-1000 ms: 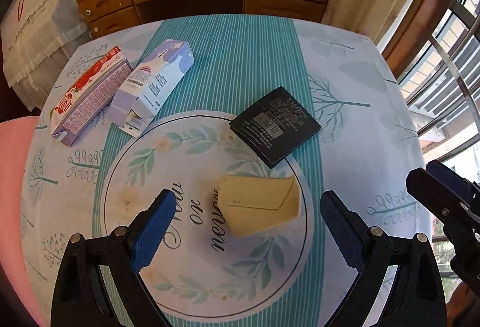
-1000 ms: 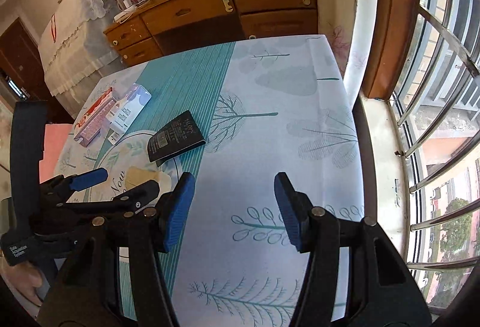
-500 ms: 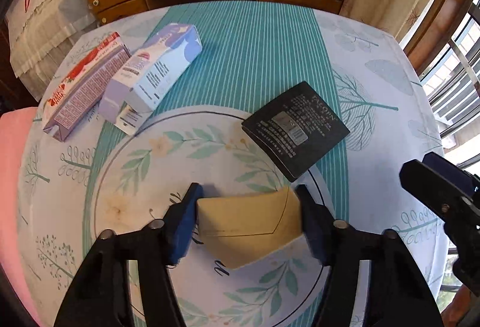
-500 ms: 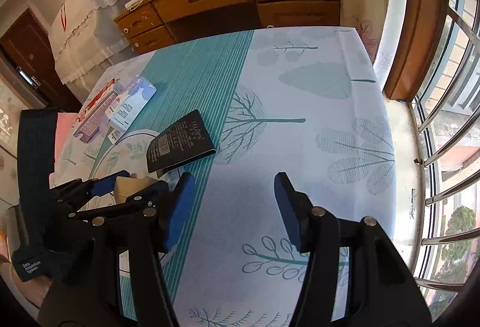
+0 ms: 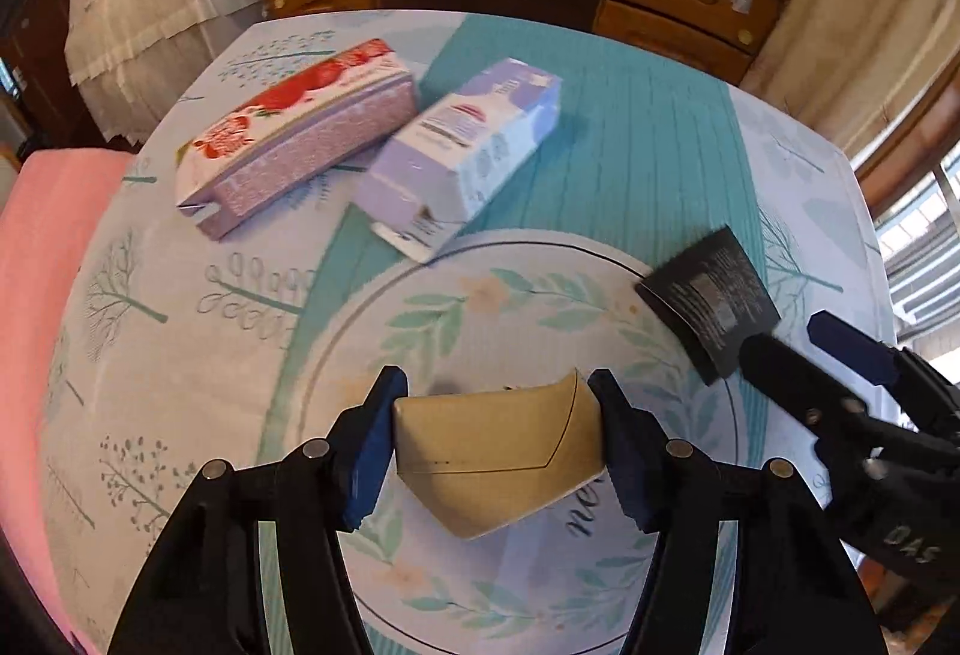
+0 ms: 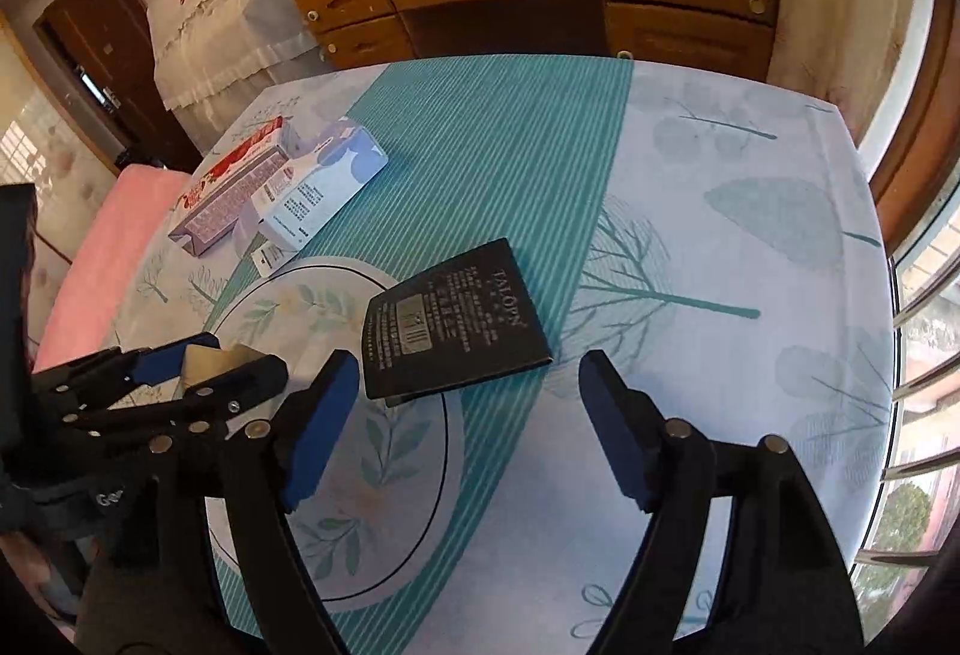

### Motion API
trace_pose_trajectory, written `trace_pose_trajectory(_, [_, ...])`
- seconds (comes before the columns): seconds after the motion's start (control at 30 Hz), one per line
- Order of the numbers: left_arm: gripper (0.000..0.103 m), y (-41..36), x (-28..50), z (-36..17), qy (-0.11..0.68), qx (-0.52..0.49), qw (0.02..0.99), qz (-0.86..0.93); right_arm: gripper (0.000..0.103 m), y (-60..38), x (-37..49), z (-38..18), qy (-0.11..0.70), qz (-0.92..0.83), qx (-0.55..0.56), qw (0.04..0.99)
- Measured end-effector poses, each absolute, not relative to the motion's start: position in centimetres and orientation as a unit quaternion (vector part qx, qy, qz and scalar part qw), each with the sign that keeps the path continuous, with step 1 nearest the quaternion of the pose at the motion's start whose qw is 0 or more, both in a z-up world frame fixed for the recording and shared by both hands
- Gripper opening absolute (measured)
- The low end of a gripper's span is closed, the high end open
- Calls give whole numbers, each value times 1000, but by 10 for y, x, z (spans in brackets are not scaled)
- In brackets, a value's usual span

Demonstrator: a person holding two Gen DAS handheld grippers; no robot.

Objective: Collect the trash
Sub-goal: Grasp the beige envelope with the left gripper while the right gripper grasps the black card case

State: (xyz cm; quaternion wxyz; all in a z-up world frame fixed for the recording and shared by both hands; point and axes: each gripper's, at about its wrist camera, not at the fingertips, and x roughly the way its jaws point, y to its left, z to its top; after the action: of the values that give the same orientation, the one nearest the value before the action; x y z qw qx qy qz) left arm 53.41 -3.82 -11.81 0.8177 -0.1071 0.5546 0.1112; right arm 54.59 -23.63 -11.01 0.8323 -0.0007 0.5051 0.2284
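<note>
Left gripper [image 5: 497, 436] clamps a tan folded cardboard piece [image 5: 501, 460]. Right gripper [image 6: 465, 430], jaws opening and empty, hovers near a flat black packet [image 6: 453, 322].

A tan box [image 5: 498, 451] sits between blue pads [image 5: 369, 451]. The far left carton [image 5: 294, 126] is red-and-white, its neighbour [image 5: 462, 150] lilac; the packet [image 6: 453, 322] black; the tablecloth [image 6: 720, 235] teal-striped with trees.

The right gripper [image 6: 468, 415] is opening, fingers apart, just short of the black packet [image 6: 453, 322] on the tablecloth [image 6: 720, 235].
</note>
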Motion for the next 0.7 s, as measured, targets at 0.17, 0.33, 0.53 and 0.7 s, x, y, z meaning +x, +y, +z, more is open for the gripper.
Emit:
trace_pose_trajectory(0.17, [62,-17,528,-112,550,-119,818,121,76,-208,554,-121,495,243,-58,832])
trace_pose_trajectory(0.33, [62,-1,518,-109,550,-126,816,123,80,-187,563,-133,488,237,-117,832])
trace_pose_trajectory(0.53, [62,4,511,-110,550,-130,816,121,69,-178,566,-136,484,214,-148,836])
trace_pose_trajectory(0.7, [62,4,503,-104,548,-126,819,119,66,-184,564,-136,487,207,-140,837])
